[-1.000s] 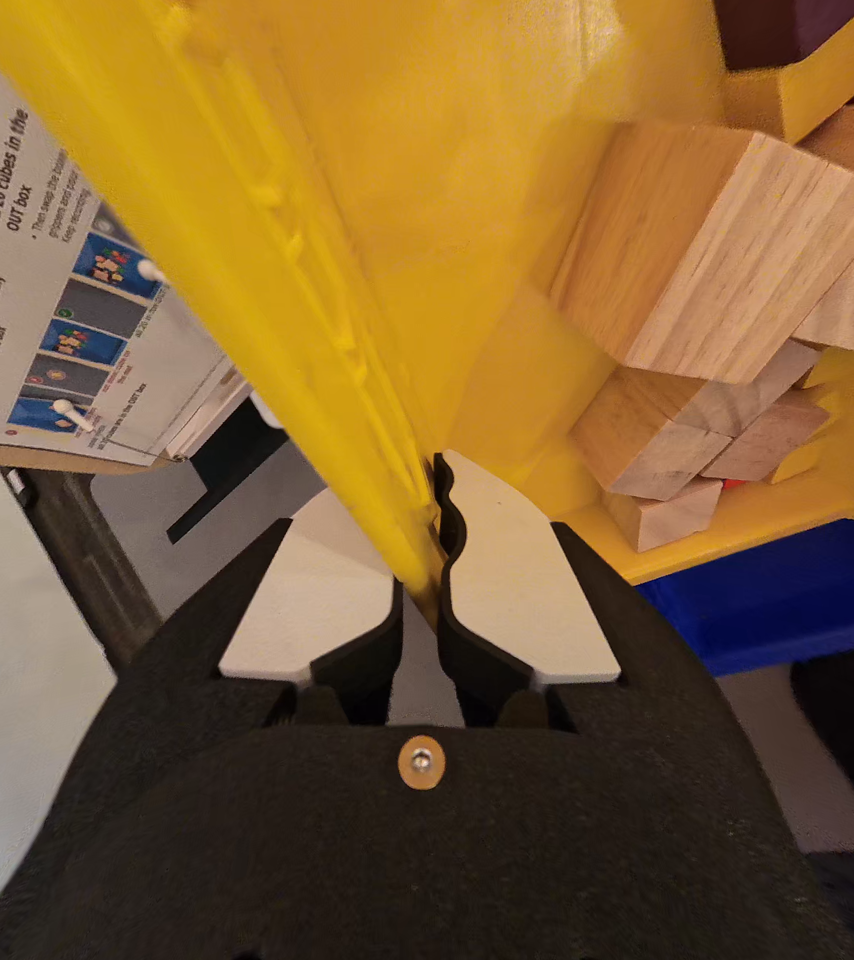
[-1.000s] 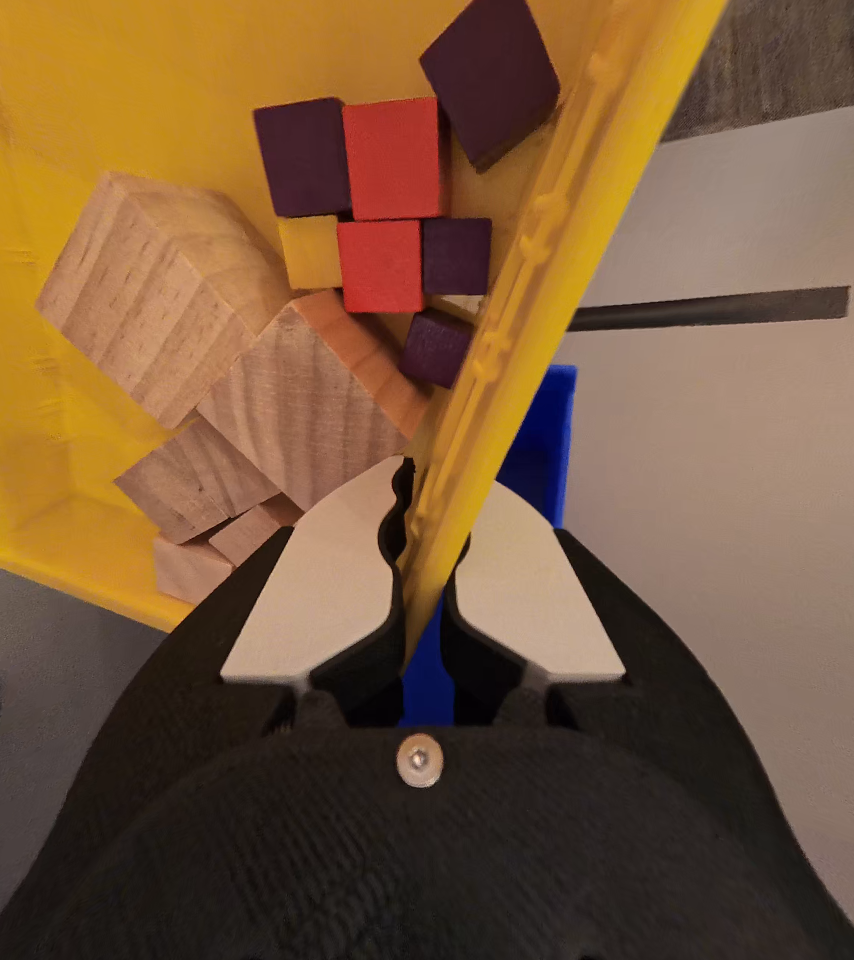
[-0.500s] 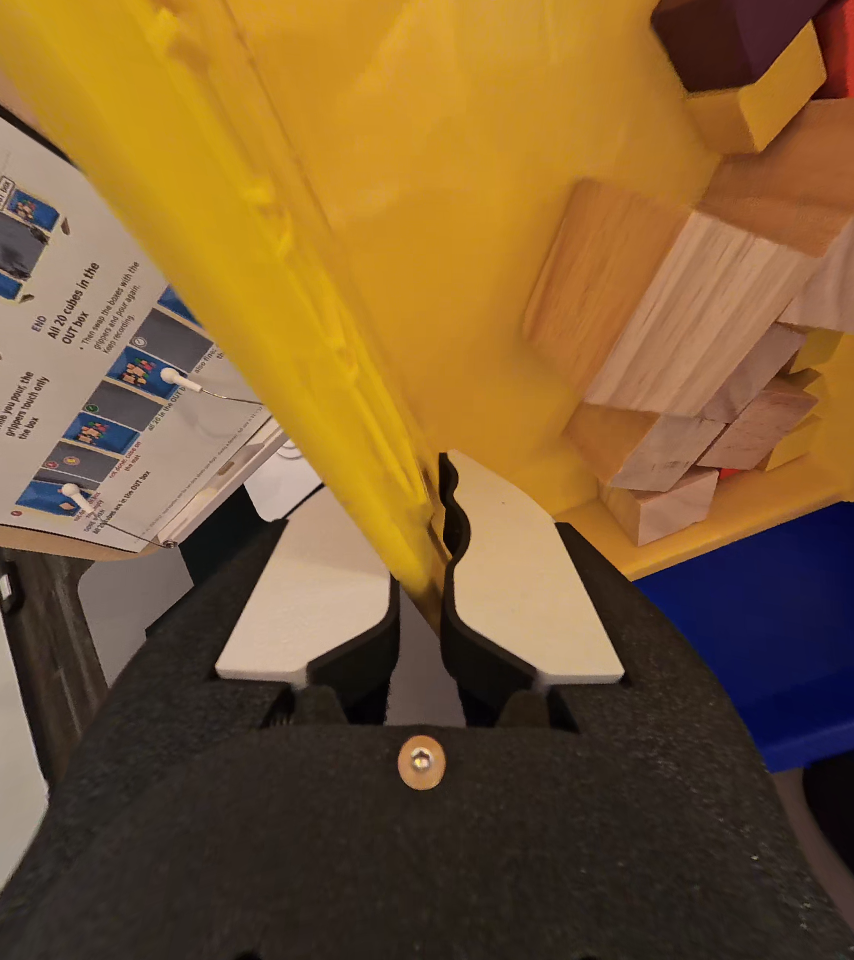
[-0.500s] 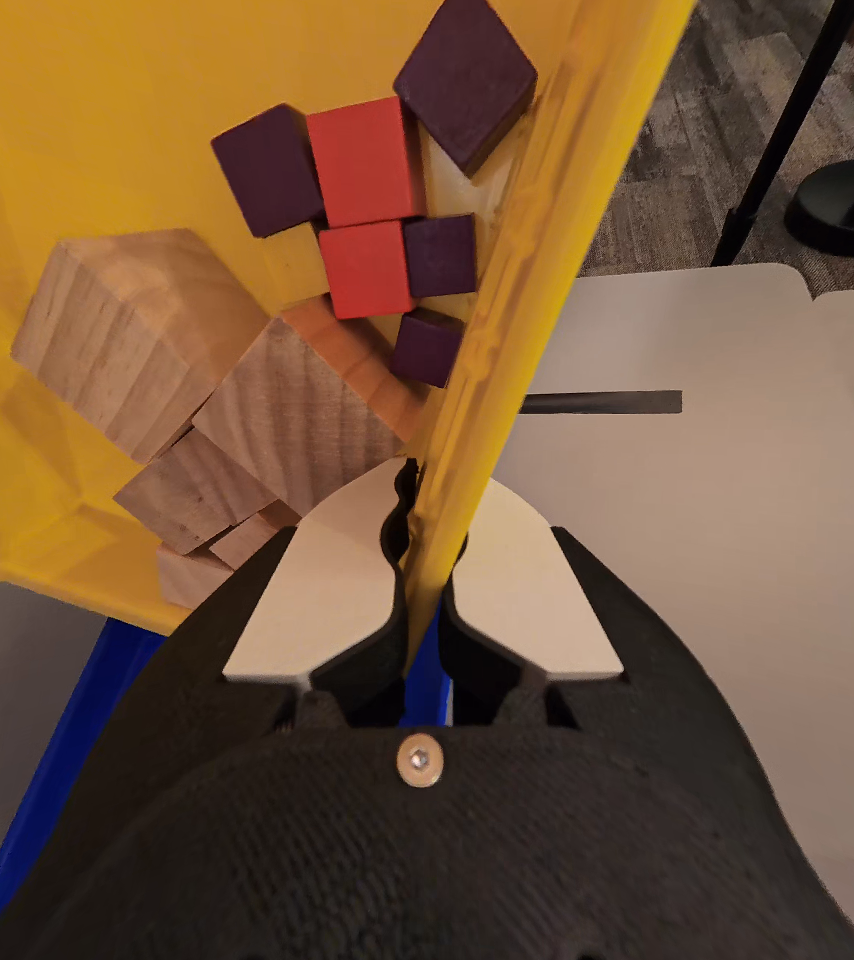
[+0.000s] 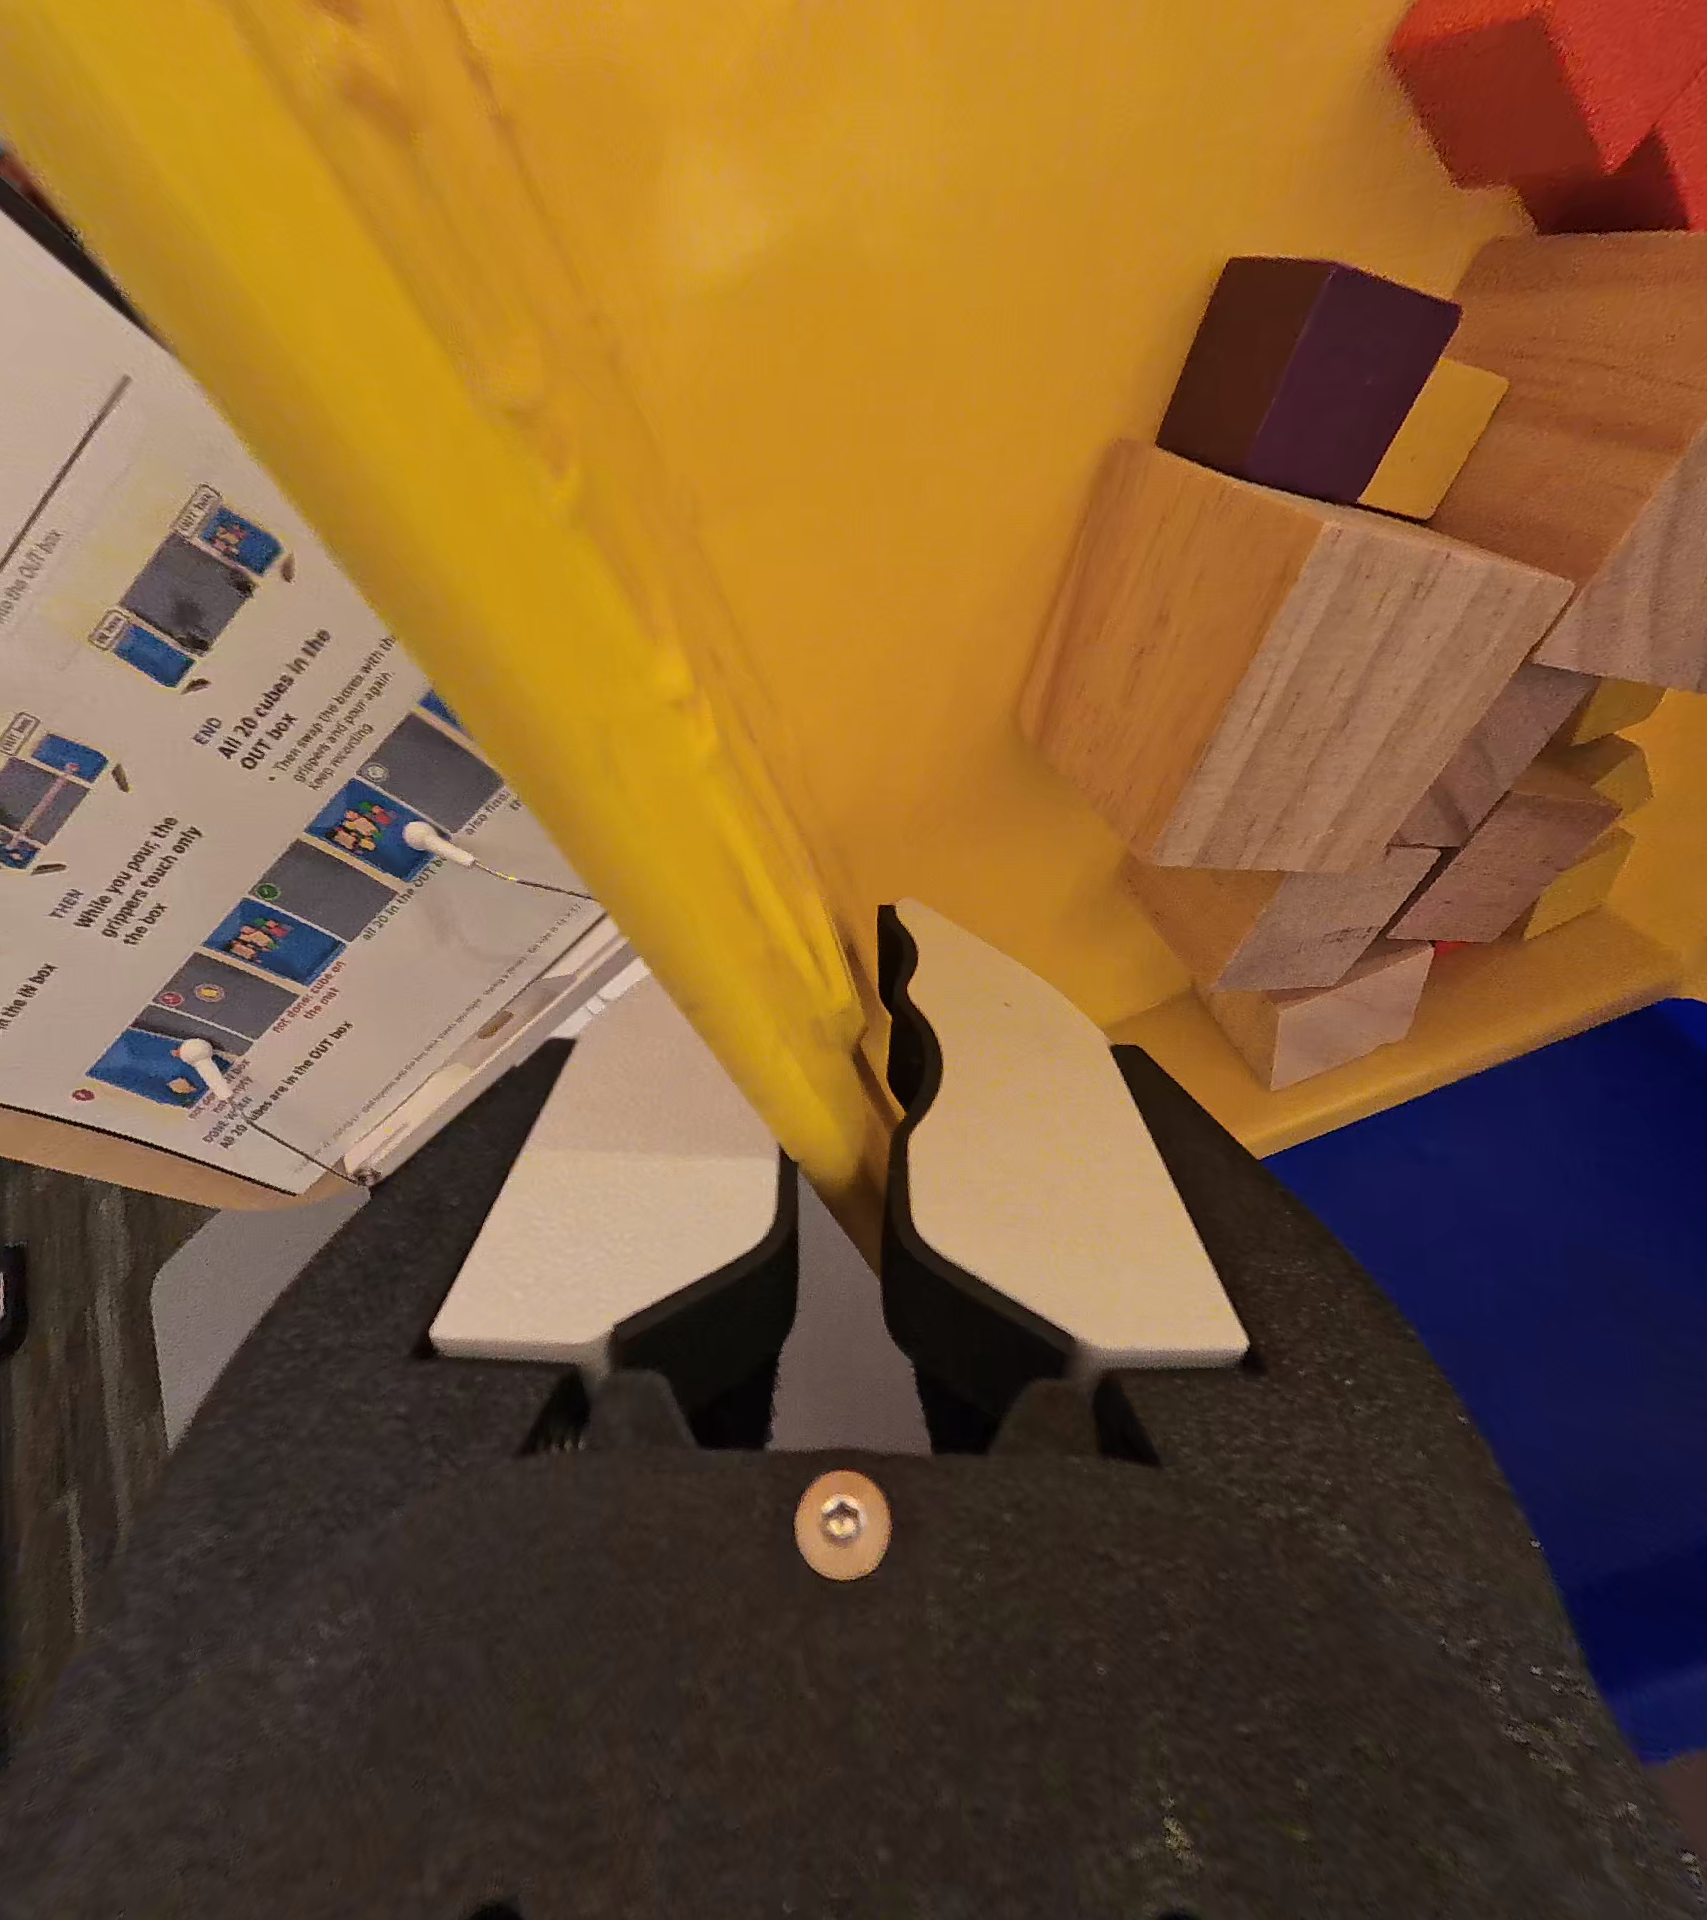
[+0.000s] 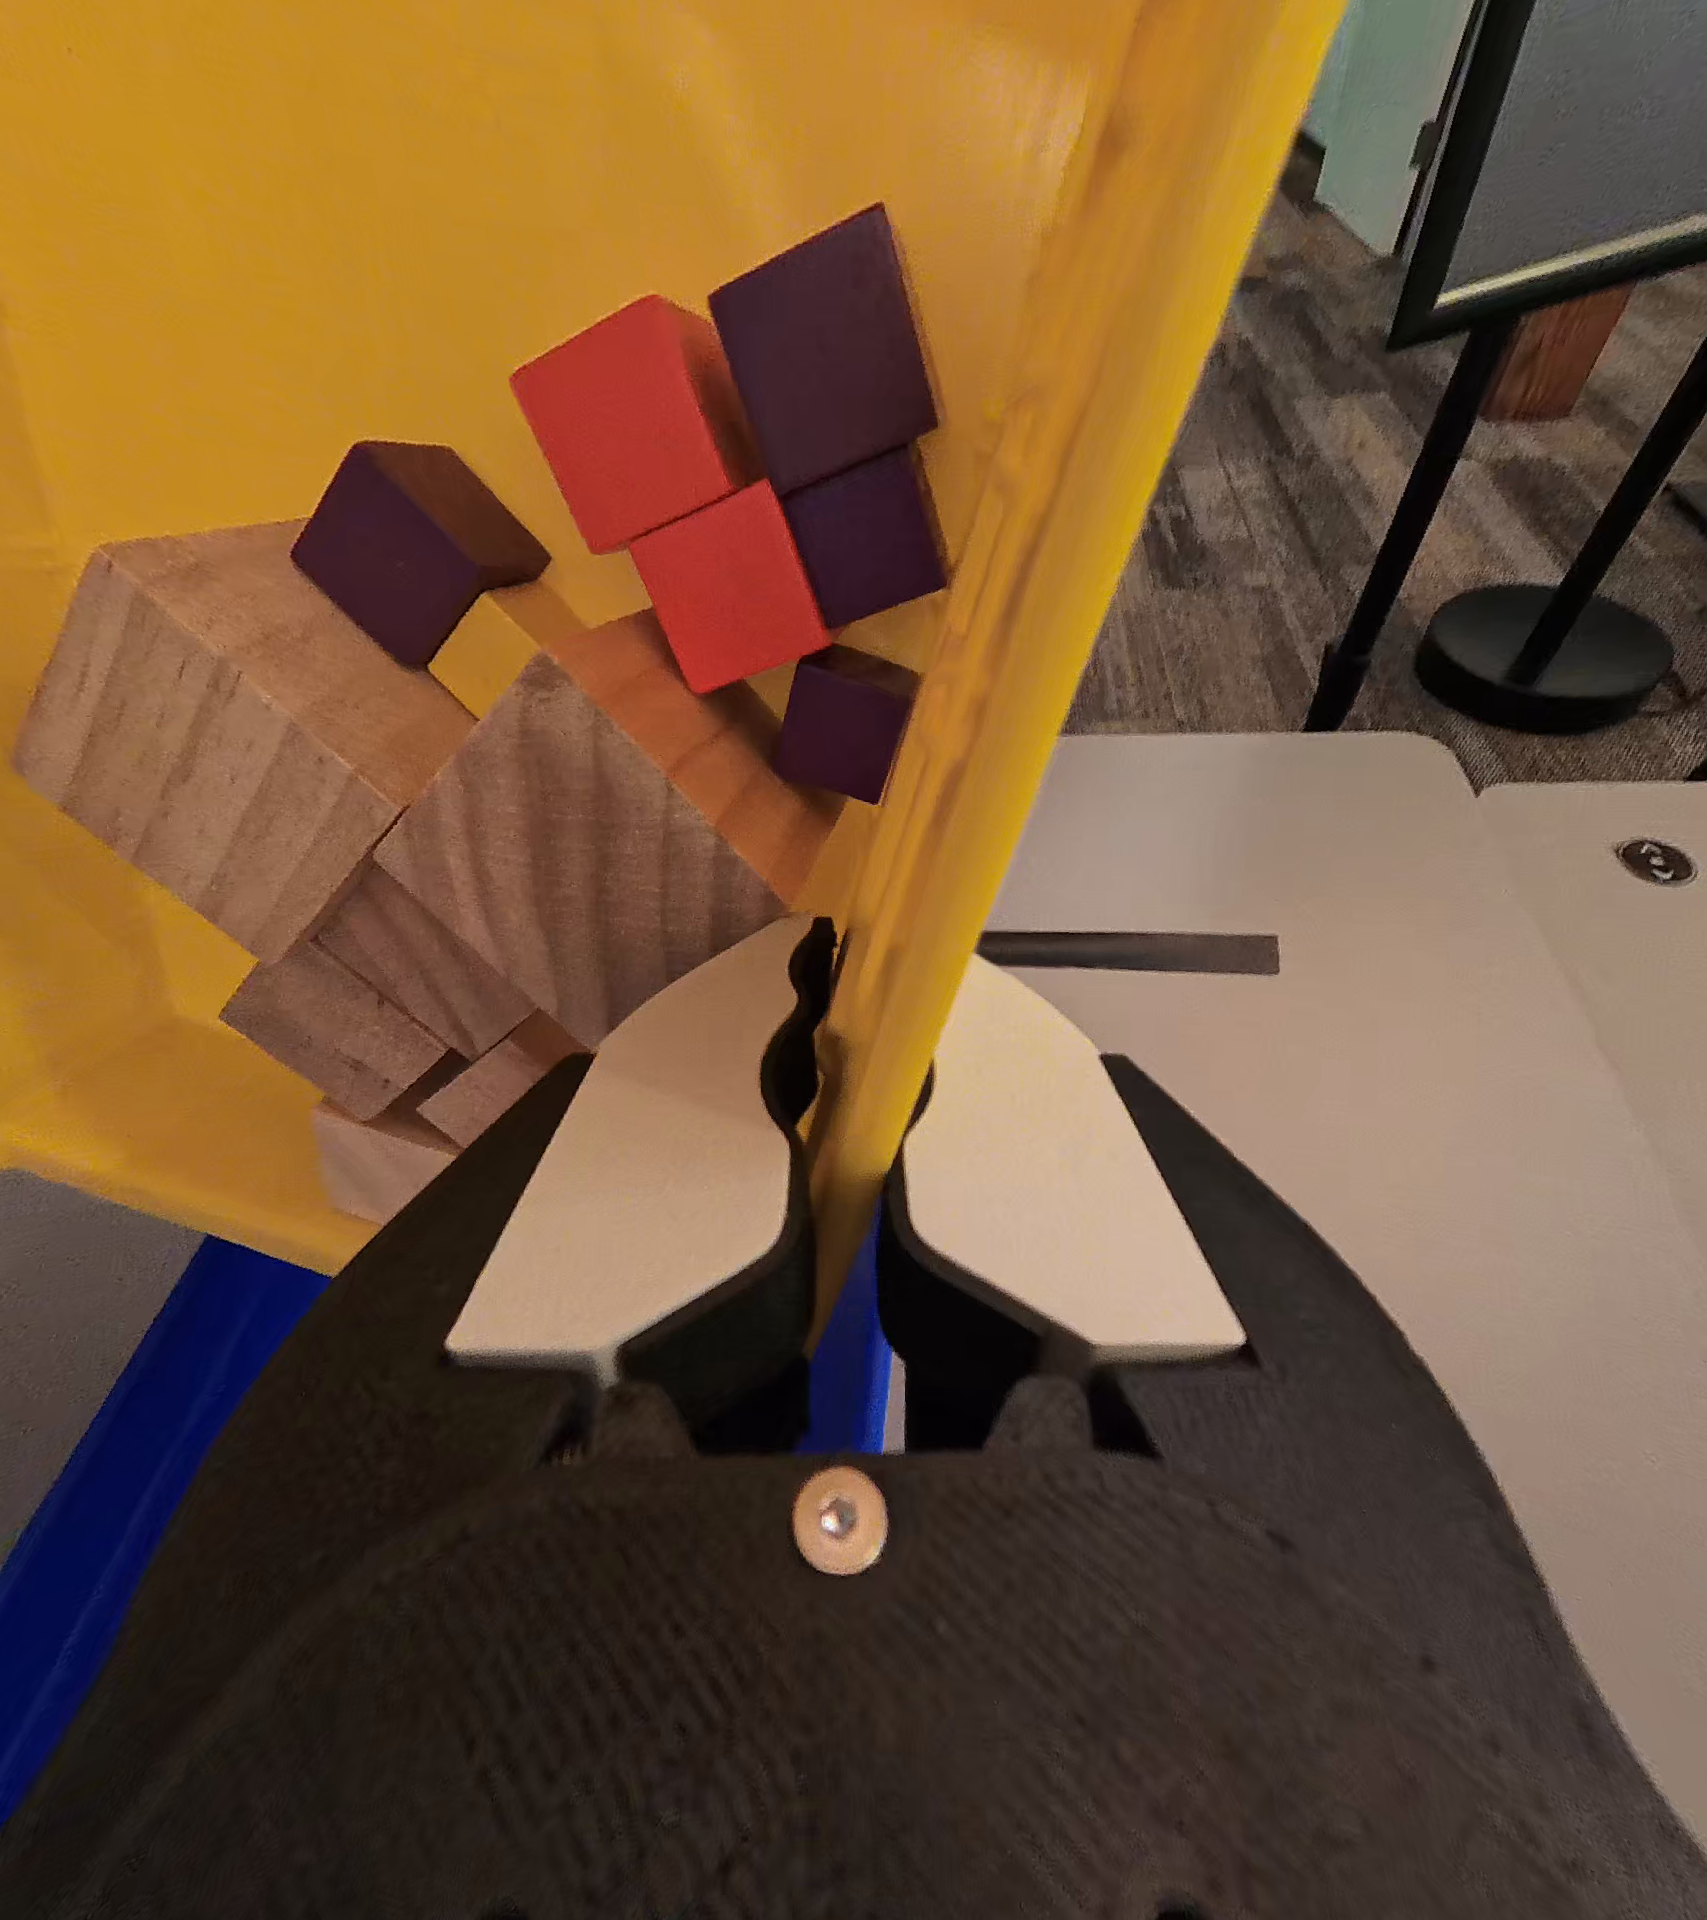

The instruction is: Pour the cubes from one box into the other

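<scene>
Over the blue box: the yellow box (image 5: 828,436) hangs steeply tilted, one side wall pinched in each claw.
Left gripper (image 5: 864,1049): closed down onto the yellow box's wall, which runs from 11 o'clock into the narrow gap between the fingers; one finger sits inside the box, the other outside.
Right gripper (image 6: 854,1081): likewise clamped on the opposite wall of the yellow box (image 6: 413,208), the wall rising toward 1 o'clock.
Cubes: piled against the lower end of the yellow box, none seen in the blue one.
Plain wooden cubes (image 6: 225,727): at 10 o'clock of the right claw, the largest on top, smaller ones wedged at the lip.
Purple cubes (image 6: 818,332): at 12 o'clock, beside the red cubes (image 6: 620,416), touching the wall.
Blue box (image 5: 1576,1351): at 3 to 4 o'clock in the left wrist view, just under the yellow lip.
Instruction sheet (image 5: 153,779): at 9 o'clock, on a board.
Table (image 6: 1400,1091): pale, at 3 o'clock in the right wrist view.
</scene>
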